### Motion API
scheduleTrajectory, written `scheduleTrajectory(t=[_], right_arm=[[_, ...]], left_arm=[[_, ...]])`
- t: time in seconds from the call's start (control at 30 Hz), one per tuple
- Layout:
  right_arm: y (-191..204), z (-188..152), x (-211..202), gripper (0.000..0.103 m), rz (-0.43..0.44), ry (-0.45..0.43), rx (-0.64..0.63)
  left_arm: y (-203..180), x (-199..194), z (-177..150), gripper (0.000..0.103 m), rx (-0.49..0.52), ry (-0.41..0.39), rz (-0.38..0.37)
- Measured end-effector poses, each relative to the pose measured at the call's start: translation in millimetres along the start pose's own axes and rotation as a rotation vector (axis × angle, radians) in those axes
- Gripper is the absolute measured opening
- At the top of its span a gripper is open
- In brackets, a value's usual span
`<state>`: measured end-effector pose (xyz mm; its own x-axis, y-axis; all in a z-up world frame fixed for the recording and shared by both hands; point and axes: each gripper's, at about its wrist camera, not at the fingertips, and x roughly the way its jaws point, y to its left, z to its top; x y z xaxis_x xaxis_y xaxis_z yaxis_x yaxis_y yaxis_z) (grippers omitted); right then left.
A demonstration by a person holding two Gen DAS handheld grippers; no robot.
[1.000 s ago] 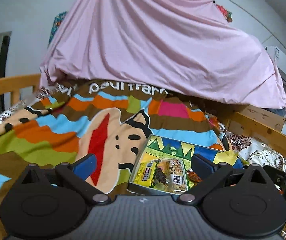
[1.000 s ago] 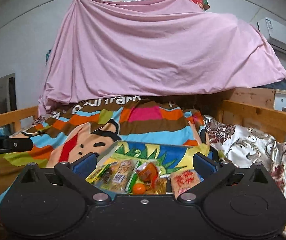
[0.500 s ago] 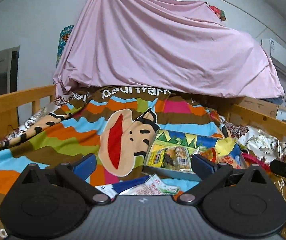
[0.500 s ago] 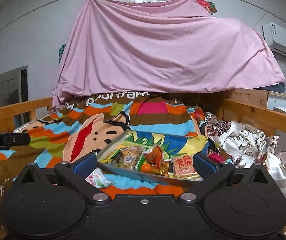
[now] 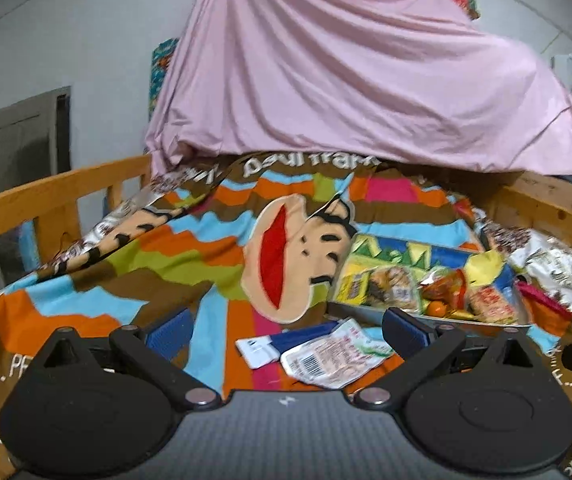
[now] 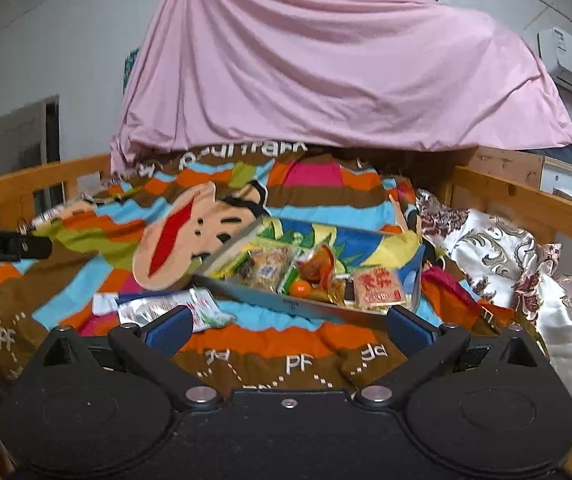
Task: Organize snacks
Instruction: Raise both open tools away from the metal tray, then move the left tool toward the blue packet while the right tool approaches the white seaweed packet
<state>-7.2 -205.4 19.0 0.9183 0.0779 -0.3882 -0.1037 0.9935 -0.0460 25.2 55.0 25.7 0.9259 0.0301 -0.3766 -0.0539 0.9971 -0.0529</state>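
Note:
A shallow tray (image 5: pixel 370 312) (image 6: pixel 270 300) with a colourful lining lies on the bed and holds several snack packets and a small orange (image 6: pixel 300 289). Two loose packets lie on the blanket in front of it: a white-and-green packet (image 5: pixel 336 354) (image 6: pixel 174 306) and a blue-and-white packet (image 5: pixel 282 344) (image 6: pixel 104 303). My left gripper (image 5: pixel 286 330) is open, with the loose packets just ahead between its blue pads. My right gripper (image 6: pixel 288 326) is open too, facing the tray's near rim, with nothing between its fingers.
A striped cartoon blanket (image 5: pixel 206 264) covers the bed. Wooden rails (image 5: pixel 46 200) (image 6: pixel 526 200) run along both sides. A pink sheet (image 6: pixel 326 68) drapes over the far end. A floral quilt (image 6: pixel 546 280) bunches up at the right. The left gripper's body (image 6: pixel 6 245) shows at the right wrist view's left edge.
Both grippers have pulled back from the tray, which now lies farther ahead. The two loose packets on the blanket have come into view. Both grippers stayed open.

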Motion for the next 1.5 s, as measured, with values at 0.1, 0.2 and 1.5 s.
scheduleTrajectory(t=[0.1, 0.2, 1.5], right_arm=[[2, -3, 7, 0.102, 0.002, 0.029, -0.007], [4, -5, 11, 0.102, 0.003, 0.045, -0.009], [100, 29, 244, 0.102, -0.037, 0.606, 0.373]], left_arm=[[4, 7, 0, 0.103, -0.016, 0.04, 0.027], [7, 11, -2, 0.103, -0.024, 0.066, 0.029], [72, 213, 37, 0.103, -0.081, 0.32, -0.062]])
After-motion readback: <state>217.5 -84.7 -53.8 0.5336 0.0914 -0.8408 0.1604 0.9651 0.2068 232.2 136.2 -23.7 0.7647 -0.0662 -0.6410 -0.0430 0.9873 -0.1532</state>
